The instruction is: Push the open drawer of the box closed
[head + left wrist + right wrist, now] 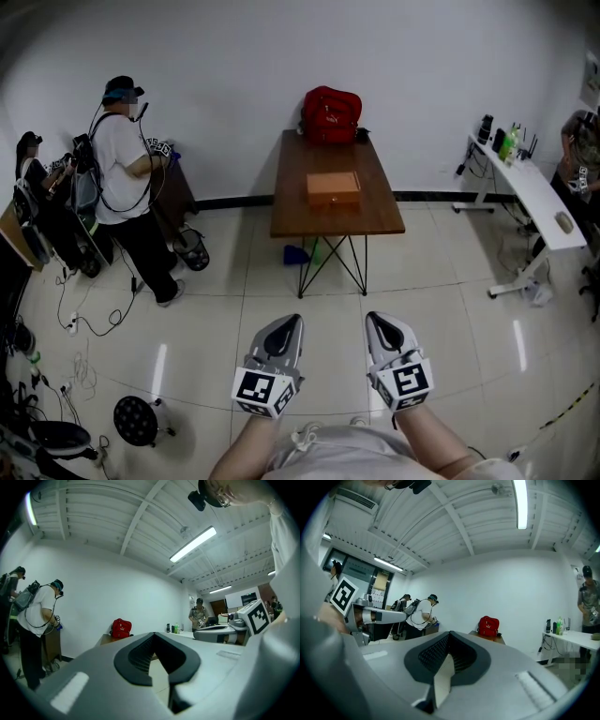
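across the room, on the table (337, 221), the box (334, 188) sits before a red bag (331, 114); whether it is open or pushed shut is too small to tell. left gripper (290, 322) and right gripper (376, 320) hang well apart from it, jaws together on nothing.

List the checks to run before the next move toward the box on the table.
1. Box on table: ok, near the middle.
2. Drawer open: cannot tell, too far away.
3. Left gripper empty, jaws together: ok.
4. Right gripper empty, jaws together: ok.
5. Grippers within reach of box: not ok, open floor lies between.
6. Red bag apart from box: ok, at the table's far end.
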### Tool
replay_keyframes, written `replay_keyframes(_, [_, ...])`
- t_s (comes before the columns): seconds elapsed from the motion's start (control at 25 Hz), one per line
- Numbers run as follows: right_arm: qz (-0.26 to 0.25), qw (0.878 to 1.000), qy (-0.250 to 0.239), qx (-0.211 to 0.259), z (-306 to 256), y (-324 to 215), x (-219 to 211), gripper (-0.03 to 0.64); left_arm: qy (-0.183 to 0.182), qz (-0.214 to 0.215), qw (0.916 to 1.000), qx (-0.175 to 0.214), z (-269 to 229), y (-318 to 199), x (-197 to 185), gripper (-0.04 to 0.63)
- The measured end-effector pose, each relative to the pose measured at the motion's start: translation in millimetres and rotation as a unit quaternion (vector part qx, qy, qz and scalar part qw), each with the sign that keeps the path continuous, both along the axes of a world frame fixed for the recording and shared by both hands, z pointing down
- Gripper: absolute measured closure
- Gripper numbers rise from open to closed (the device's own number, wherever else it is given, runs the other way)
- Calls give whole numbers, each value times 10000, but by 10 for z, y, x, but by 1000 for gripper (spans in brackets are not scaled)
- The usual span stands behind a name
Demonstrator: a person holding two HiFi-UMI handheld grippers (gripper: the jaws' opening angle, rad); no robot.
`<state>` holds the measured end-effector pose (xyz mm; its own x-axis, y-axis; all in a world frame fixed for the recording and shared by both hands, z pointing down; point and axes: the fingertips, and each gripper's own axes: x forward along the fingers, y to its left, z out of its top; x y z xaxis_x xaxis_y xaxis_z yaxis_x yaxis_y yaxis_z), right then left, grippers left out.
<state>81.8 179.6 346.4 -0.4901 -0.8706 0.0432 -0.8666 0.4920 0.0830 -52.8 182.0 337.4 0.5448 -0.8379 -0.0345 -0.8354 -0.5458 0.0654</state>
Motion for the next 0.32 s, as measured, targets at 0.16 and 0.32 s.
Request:
replay_keyframes(0.16, [-33, 10000, -4, 60, -25, -14, -32, 615, -12, -15, 10000, 11, -4, -18, -11, 591])
replay_keyframes(0.32, [-35, 10000, -12, 52, -24, -15, 2, 615, -18, -41, 10000, 8, -8, -22, 14, 591])
